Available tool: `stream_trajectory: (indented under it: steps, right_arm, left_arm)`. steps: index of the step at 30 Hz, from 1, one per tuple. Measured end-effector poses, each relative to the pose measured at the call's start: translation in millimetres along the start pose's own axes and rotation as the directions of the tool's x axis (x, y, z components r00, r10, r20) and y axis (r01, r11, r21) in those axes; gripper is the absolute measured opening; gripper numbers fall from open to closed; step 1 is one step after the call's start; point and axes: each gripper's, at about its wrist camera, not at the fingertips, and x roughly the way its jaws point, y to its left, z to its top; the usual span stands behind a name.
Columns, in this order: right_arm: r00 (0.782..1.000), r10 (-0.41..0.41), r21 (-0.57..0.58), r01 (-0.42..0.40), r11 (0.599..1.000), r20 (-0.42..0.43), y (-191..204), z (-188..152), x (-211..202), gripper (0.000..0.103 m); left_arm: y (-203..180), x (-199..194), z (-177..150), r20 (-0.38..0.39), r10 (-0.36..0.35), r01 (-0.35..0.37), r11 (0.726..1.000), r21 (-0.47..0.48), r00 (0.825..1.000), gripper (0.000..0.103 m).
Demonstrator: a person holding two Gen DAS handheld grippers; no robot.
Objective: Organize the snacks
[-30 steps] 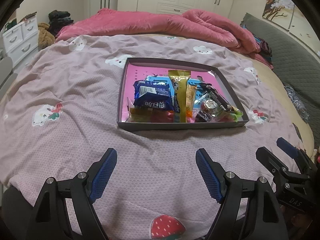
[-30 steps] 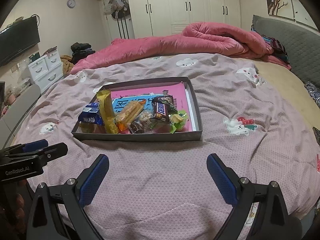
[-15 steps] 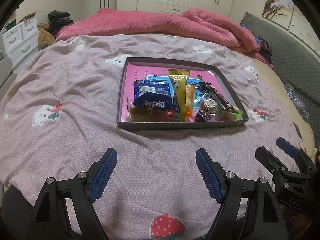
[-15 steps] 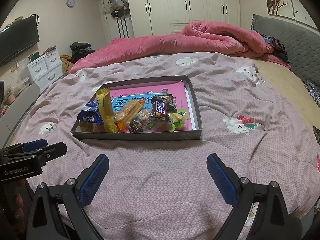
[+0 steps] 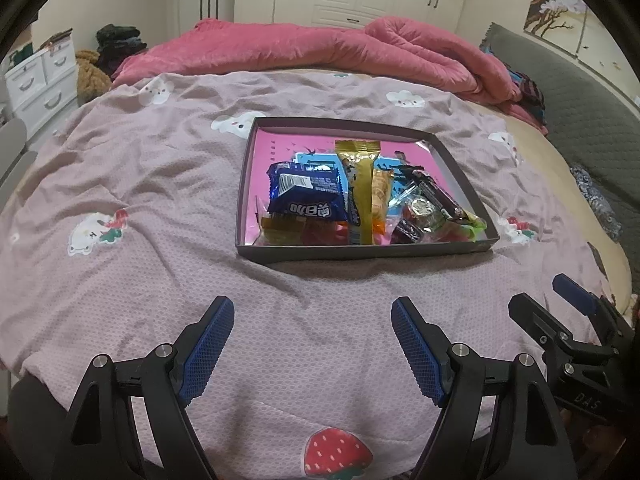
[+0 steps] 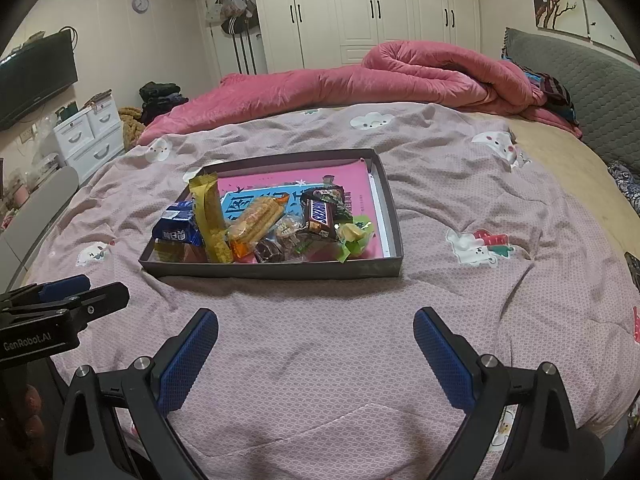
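Note:
A shallow dark box with a pink floor lies on the bed, holding several snacks heaped at its near end. Among them are a blue biscuit pack, a long gold wrapper, an orange wafer pack, a brown chocolate bar and green-wrapped sweets. My left gripper hangs open over the sheet, short of the box, nothing between its fingers. My right gripper is open too, beside the left one and equally short of the box.
The bed wears a mauve sheet with cartoon prints. A rolled pink duvet lies along the far side. A grey padded headboard stands at right, white drawers at left, and wardrobes behind.

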Motion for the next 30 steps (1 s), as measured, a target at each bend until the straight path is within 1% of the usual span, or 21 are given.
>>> stream_trajectory:
  steps: [9,12,15,23,26,30]
  right_arm:
    - [1.0,-0.001,0.001,0.001,1.0,-0.001,-1.0,-0.4,0.5,0.099]
    - [1.0,-0.001,0.002,0.001,1.0,0.001,-1.3,-0.5,0.6,0.099]
    - [1.0,-0.001,0.001,0.001,1.0,0.0,-1.0,-0.4,0.5,0.101]
    - [1.0,0.007,-0.003,-0.007,1.0,-0.006,-1.4,-1.8,4.2,0.101]
    - [1.0,0.016,-0.002,-0.016,1.0,-0.006,-1.8,-2.2,7.5,0.101]
    - [1.0,0.026,0.024,-0.026,0.999,-0.006,-8.5,-0.9,14.1,0.102]
  left_arm:
    - [1.4,0.3,1.5,-0.006,0.008,-0.008,1.0,-0.004,1.0,0.082]
    - [1.3,0.2,1.4,-0.003,0.01,-0.01,1.0,-0.004,1.0,0.082]
    - [1.5,0.4,1.4,0.001,0.012,-0.012,1.0,-0.003,1.0,0.082]
    - [-1.1,2.5,1.5,0.009,0.028,-0.028,1.0,0.009,1.0,0.082]
    - [1.6,4.7,2.3,0.02,0.041,-0.041,0.999,0.002,0.999,0.082]
    - [9.0,8.4,6.0,0.026,0.033,-0.032,0.999,-0.013,0.999,0.082]
